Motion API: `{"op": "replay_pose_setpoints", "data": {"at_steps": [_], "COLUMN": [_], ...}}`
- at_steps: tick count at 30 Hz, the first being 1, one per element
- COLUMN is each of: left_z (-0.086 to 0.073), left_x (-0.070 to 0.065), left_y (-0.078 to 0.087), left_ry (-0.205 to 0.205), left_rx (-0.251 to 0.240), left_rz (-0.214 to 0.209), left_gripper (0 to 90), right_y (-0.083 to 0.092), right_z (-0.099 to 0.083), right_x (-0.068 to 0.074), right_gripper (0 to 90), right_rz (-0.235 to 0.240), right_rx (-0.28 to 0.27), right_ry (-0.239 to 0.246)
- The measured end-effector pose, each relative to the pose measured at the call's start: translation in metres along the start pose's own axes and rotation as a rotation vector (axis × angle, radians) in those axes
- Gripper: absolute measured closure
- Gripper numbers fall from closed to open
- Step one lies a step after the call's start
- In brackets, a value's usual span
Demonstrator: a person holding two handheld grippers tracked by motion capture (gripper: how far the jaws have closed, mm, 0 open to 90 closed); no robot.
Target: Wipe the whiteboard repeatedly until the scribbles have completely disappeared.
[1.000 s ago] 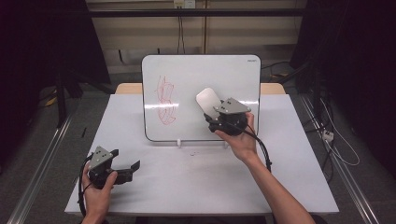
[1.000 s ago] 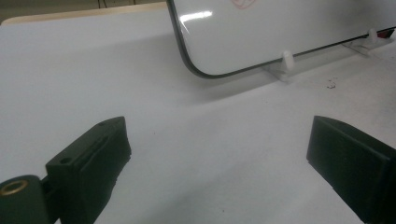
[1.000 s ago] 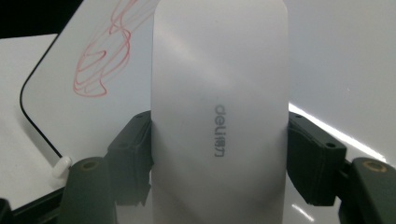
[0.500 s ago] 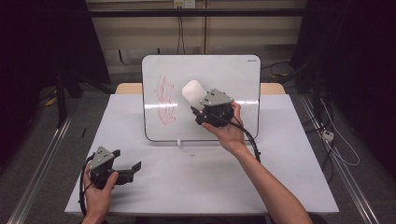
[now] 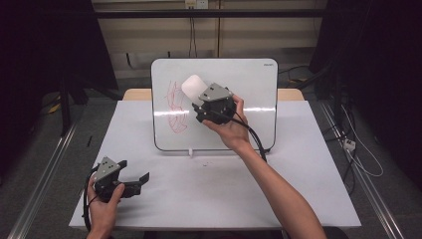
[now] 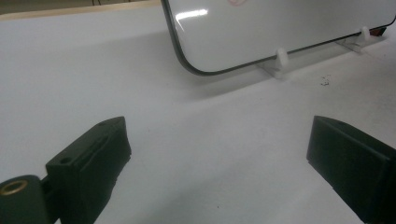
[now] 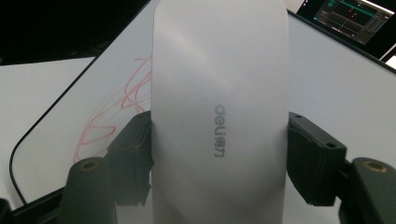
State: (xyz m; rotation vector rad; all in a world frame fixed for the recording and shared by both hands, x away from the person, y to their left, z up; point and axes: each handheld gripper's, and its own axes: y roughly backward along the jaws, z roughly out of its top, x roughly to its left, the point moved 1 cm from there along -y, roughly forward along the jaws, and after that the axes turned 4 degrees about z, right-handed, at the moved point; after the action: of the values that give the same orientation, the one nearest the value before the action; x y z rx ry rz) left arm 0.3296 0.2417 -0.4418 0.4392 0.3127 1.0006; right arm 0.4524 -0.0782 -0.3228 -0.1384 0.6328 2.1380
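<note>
A whiteboard (image 5: 239,89) stands upright on small feet at the back of the table, with red scribbles (image 5: 175,107) on its left part. My right gripper (image 5: 196,97) is raised in front of the board, shut on a white board eraser (image 5: 193,85) just right of the scribbles. In the right gripper view the eraser (image 7: 219,116) sits clamped between both jaws, with the red scribbles (image 7: 116,112) behind it to the left. My left gripper (image 5: 137,180) rests near the table's front left, open and empty. The left gripper view shows the whiteboard's lower corner (image 6: 280,32) ahead.
A white table (image 5: 298,164) carries the board. A small dark speck (image 6: 323,82) lies on the table in front of the board's foot (image 6: 280,58). Rails run along the floor at both sides, and dark curtains (image 5: 45,50) hang around.
My right gripper has carried the eraser leftward and upward across the board, toward the red scribbles. The left gripper has stayed in place.
</note>
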Motion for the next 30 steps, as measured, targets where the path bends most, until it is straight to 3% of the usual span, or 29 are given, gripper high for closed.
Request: {"op": "replay_pose_setpoints", "data": {"at_steps": [17,27,30], "left_z": [-0.001,-0.003,-0.002], "left_x": [0.002,0.003,0.004], "left_y": [0.004,0.004,0.005], "left_ry": [-0.006,0.008,0.01], "left_rx": [0.004,0.009,0.003], "left_rz": [0.005,-0.001,0.003], "left_gripper": [5.8,5.8,5.8], "right_y": [-0.038,-0.057,-0.06], "right_z": [0.028,0.032,0.036], "right_x": [-0.005,-0.004,-0.003], "right_gripper": [31.4,31.4,31.4], "right_rz": [-0.04,-0.052,-0.072], "right_rx": [0.035,0.075,0.088], "right_ry": [0.033,0.037,0.062]}}
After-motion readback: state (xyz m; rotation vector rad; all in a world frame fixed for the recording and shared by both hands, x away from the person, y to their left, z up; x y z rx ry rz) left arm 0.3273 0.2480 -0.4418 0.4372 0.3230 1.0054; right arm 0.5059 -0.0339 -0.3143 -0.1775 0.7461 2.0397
